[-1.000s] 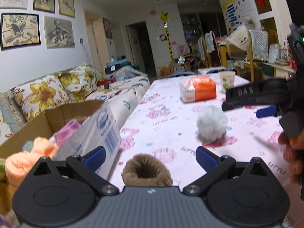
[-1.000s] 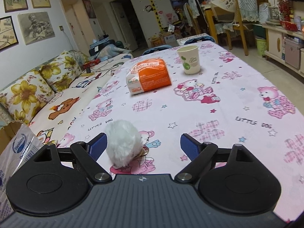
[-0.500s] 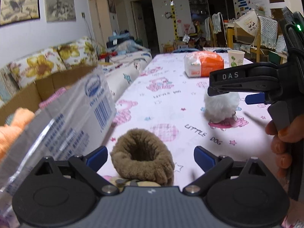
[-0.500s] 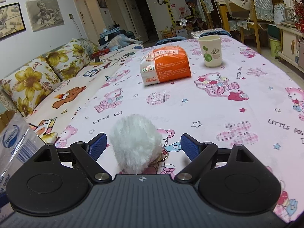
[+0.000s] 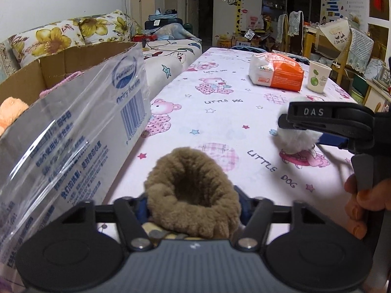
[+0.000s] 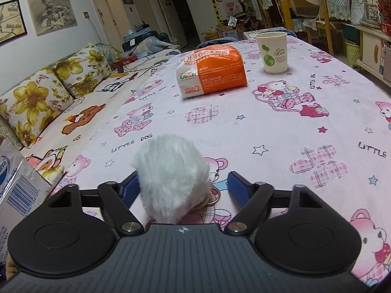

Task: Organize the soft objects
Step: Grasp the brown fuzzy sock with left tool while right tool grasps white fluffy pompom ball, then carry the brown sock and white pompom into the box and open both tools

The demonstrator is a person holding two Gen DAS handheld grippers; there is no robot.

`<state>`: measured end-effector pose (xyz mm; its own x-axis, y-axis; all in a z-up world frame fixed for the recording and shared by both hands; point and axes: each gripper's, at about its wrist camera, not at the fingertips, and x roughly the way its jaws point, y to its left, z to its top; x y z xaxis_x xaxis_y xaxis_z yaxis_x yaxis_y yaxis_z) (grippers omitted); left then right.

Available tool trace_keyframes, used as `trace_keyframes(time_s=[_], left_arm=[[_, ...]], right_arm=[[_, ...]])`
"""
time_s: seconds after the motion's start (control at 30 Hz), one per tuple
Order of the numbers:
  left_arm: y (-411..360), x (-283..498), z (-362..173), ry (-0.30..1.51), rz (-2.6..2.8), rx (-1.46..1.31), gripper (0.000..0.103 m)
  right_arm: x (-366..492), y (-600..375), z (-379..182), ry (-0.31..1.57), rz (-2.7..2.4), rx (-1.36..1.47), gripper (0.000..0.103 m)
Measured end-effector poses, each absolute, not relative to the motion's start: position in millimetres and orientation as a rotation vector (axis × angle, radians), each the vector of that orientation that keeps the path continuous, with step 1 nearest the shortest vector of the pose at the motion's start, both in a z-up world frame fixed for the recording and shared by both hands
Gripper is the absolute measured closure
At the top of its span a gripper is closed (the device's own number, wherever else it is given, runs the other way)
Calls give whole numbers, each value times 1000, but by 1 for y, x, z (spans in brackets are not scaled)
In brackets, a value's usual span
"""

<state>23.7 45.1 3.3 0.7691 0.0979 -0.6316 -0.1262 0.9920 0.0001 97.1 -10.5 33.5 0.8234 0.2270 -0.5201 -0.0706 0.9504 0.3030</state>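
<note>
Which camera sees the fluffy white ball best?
The right wrist view: the fluffy white ball sits close and whole between the closing jaws. The left wrist view shows it farther off, partly hidden behind the right gripper.

On the table (image 6: 281, 131), the plush pouch (image 5: 193, 195) sits beside the cardboard box (image 5: 73, 112) (left edge), the pompom (image 6: 171, 175) to its right; packet (image 6: 212, 70) and paper cup (image 6: 273, 52) lie behind.

A lived-in family home: a flower-patterned sofa (image 6: 46, 92), framed drawings (image 6: 51, 12) on the wall, a child's height chart (image 5: 240, 5), a teddy-bear cloth over the bench (image 6: 281, 127), cluttered chairs (image 6: 315, 7) behind.
</note>
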Motion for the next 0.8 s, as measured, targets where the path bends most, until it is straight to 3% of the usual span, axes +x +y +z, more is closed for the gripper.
trace_keyframes(time_s=[0.07,0.27,0.8], left_arm=[[46,24,3,681,117,-51,50],[47,23,7,670,96,-59,62],[47,9,30,552,19,-60,67]], right_arm=[[96,-8,34,578,165,261,36],[95,-6,36,562,158,232,47],[73,-24,46,543,103,251,49]])
